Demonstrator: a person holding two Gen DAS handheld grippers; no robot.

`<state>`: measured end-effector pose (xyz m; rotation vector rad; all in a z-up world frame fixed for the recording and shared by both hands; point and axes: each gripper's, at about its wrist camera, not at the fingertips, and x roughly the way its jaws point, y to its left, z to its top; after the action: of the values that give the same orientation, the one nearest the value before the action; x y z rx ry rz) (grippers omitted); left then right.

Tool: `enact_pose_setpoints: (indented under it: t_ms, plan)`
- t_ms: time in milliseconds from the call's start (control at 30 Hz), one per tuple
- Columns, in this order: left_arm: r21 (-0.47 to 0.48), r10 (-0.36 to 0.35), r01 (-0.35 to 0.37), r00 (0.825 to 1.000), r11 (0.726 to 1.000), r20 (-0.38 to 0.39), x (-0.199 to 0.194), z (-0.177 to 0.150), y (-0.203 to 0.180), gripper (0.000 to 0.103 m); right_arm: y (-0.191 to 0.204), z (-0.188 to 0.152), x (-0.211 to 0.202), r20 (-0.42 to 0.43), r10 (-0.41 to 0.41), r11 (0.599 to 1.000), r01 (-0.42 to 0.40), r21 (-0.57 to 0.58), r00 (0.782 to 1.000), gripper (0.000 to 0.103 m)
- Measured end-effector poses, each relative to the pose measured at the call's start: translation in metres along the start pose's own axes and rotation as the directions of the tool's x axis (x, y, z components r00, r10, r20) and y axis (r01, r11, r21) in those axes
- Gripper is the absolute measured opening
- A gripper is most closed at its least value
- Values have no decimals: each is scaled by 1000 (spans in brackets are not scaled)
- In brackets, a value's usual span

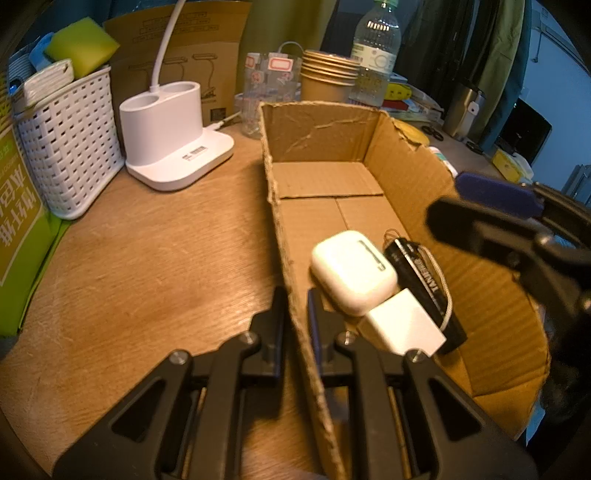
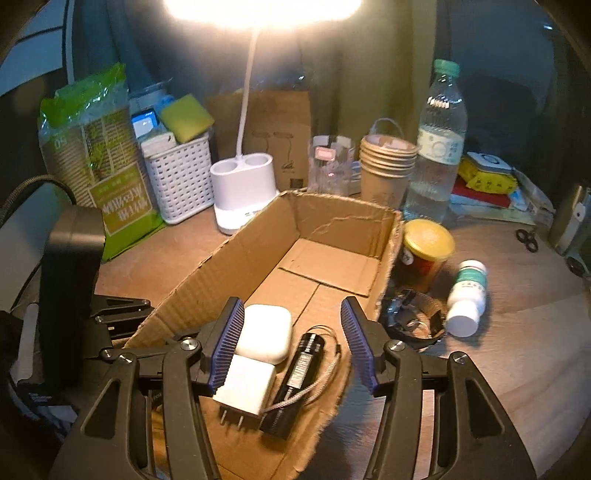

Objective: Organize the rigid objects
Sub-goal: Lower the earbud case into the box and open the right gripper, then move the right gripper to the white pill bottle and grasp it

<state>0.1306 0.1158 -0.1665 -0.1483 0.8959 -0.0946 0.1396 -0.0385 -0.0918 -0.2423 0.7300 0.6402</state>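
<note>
While three items lie together in the near end of the cardboard box, the earbud case is seen at 12 o'clock of the charger plug, the flashlight at 3 o'clock. The box's left wall is clenched by the left gripper; the right gripper is spread wide above them.

The flashlight's label is too blurred to read (both views); the lamp head is overexposed and cropped.

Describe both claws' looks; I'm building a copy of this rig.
Both match: the left claw and right claw have black plastic linkage arms with triangular cutouts and silver screws. Fingers carry blue ribbed pads. No cables, markings or sleeves show.
</note>
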Motion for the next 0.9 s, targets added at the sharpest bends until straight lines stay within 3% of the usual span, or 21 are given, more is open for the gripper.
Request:
enact_pose_setpoints:
  t_ms: [467,900]
  plan:
    - [0,0,0,1000,1000,0,0,0,0,13,-46,-4,-31,76,-97,990,89,110,992,58]
    - [0,0,0,1000,1000,0,0,0,0,13,-86,-15,-22,58,-205,962,190,198,977,58]
